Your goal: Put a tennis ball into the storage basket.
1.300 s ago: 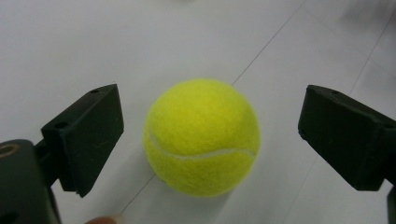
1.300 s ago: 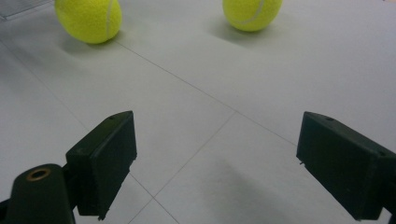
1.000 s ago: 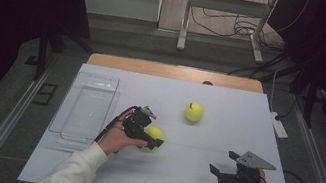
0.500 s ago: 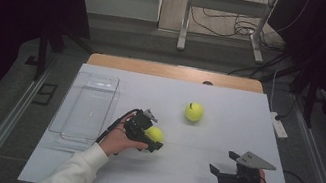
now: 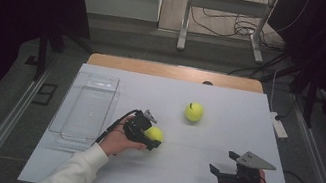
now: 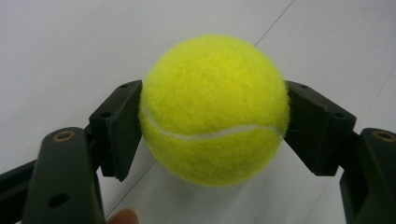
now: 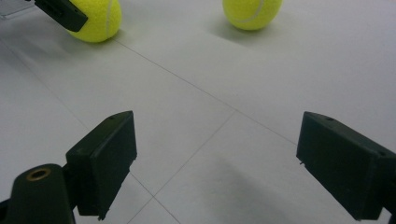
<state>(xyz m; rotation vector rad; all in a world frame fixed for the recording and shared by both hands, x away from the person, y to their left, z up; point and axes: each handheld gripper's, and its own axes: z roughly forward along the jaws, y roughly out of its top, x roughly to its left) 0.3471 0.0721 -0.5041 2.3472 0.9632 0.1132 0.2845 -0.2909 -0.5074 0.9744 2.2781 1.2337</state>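
On the white worktop (image 5: 196,178) in a dark room, the left tool (image 5: 148,137) has just closed its jaws onto the near tennis ball (image 5: 154,133) beside the clear tray (image 5: 84,108), the right tool (image 5: 231,170) idles open, so lifting toward the tray likely comes next.

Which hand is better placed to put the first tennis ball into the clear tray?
Left. Its fingers are pressed on a tennis ball, right beside the clear tray. The right gripper is open with nothing between its fingers, farther from the tray.
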